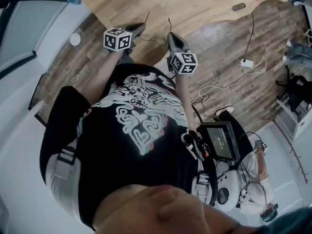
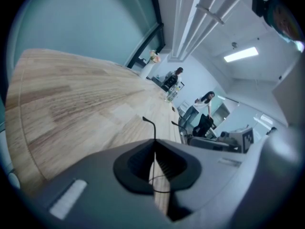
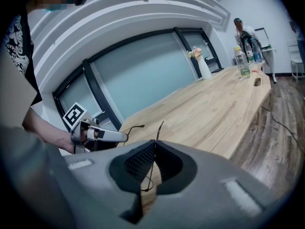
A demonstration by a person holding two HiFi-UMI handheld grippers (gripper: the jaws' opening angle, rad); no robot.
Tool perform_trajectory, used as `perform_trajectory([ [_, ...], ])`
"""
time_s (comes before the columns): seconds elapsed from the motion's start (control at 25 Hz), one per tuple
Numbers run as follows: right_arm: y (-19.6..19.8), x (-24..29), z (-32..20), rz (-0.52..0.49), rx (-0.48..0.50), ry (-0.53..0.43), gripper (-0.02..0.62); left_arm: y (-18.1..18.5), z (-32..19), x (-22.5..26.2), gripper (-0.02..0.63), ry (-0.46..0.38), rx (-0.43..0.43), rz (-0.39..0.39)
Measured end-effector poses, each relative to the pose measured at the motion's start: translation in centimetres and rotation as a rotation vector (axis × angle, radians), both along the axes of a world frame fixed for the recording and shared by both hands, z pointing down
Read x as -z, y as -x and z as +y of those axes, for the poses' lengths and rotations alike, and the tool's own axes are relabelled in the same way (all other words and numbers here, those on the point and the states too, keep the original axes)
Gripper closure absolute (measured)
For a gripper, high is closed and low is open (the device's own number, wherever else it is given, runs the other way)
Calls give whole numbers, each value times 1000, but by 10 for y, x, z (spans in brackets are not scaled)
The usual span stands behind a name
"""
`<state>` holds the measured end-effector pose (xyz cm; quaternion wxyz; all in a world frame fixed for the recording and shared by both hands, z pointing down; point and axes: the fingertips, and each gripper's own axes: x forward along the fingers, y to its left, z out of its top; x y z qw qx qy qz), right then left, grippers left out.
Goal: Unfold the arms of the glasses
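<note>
The left claw (image 2: pixel 155 142) is clenched on a thin wire arm of the glasses (image 2: pixel 154 130), and the right claw (image 3: pixel 156 144) pinches what looks like the other. The glasses hang between them, just short of the tabletop's (image 3: pixel 209 109) near edge. Light, springy and easily bent, they are probably best gripped near the hinges.

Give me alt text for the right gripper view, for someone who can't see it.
The right hand-held gripper is shut on a thin dark arm of the glasses, with a long wooden table beyond. To its left, the left hand-held gripper holds the other arm.
</note>
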<state>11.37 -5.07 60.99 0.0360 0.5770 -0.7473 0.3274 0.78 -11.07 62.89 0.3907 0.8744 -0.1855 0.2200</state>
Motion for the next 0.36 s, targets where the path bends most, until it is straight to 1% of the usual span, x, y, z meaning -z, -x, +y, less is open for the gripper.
perform_trajectory([
  [0.36,2,9,-3,6,2,-6,594,3,-2,11,611,-5,3,4],
])
